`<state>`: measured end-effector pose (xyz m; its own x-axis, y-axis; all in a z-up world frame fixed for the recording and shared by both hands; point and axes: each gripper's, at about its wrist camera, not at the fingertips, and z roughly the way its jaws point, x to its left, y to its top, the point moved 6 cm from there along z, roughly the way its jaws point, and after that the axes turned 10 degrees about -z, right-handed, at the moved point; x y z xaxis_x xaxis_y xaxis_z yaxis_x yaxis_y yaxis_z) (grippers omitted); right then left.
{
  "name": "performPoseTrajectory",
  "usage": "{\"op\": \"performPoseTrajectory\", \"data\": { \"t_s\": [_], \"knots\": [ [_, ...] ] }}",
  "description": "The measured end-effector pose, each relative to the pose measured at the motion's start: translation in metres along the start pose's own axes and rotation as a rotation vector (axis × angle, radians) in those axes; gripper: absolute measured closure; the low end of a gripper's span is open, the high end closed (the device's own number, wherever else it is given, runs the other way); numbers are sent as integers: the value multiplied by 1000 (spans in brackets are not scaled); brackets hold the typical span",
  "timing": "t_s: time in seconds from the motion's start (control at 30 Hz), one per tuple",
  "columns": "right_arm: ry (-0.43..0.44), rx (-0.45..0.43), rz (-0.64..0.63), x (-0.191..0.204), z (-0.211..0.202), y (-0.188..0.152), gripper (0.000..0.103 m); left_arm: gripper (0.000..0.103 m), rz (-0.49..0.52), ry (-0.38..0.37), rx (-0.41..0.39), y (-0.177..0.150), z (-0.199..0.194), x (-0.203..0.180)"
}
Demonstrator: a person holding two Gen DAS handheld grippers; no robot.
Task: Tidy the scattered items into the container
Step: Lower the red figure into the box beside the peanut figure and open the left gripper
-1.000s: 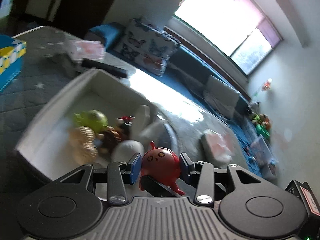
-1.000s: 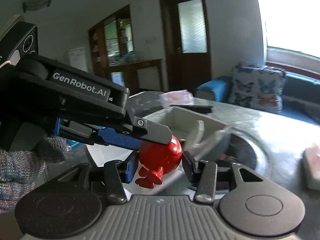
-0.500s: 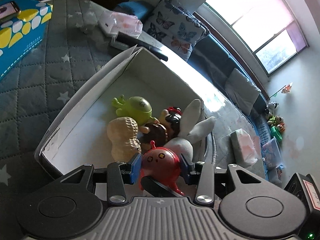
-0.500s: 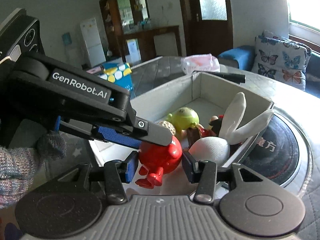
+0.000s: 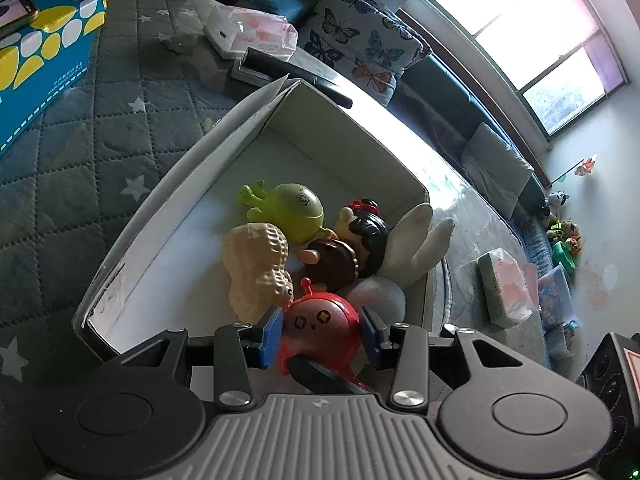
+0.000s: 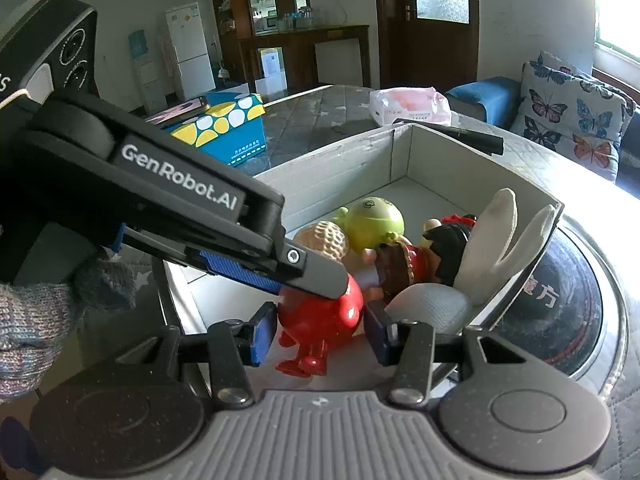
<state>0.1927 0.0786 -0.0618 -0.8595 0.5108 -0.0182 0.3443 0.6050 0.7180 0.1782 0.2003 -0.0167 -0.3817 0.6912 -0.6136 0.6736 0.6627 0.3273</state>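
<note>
Red toy point(image 5: 320, 322) sits pinched between both grippers' point(image 5: 320, 334) point(image 6: 318, 336) nearly closed jaws above the box's point(image 5: 132, 248) near end; uneven release could tip it outside.

Lower part of red toy point(image 5: 320, 322) hidden behind gripper body in left wrist view; in right wrist view its top covered by left gripper finger point(image 6: 276, 268). Cannot tell whether right gripper point(image 6: 318, 336) pads truly touch the toy or stand just beside it. White plush rabbit point(image 6: 430, 304) only partly seen, its face hidden behind near box wall and other toys. Dark-haired doll point(image 5: 366, 236) half buried under brown figure point(image 5: 334, 260). Blue tissue box point(image 5: 36, 60) cut off by left edge of picture. Small toys point(image 5: 562, 236) on far right too small to identify. Print on pink packet point(image 6: 408, 106) too small to read.
</note>
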Motion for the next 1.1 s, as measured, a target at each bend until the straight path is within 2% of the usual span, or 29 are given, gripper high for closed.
{"op": "performPoseTrajectory", "data": {
  "t_s": [0.5, 0.63, 0.77, 0.83, 0.93, 1.03, 1.1],
  "knots": [
    [-1, -29, 26, 0, -9, -2, 54, 59, 32, 15, -19, -6, -11, -5],
    [-8, -47, 32, 1, -12, -3, 41, 59, 41, 19, -30, -9, -16, -6],
    [-16, -68, 46, 3, -18, -4, 38, 59, 50, 23, -59, -12, -24, -6],
    [-22, -79, 53, 4, -21, -4, 33, 59, 62, 20, -81, -14, -28, -7],
    [-32, -92, 51, 7, -27, -5, 32, 59, 86, 21, -106, -20, -35, -10],
    [-48, -115, 53, 11, -35, -6, 21, 59, 117, 14, -139, -26, -43, -15],
    [-62, -132, 49, 12, -41, -7, 20, 59, 137, 8, -154, -31, -47, -18]
  ]
}}
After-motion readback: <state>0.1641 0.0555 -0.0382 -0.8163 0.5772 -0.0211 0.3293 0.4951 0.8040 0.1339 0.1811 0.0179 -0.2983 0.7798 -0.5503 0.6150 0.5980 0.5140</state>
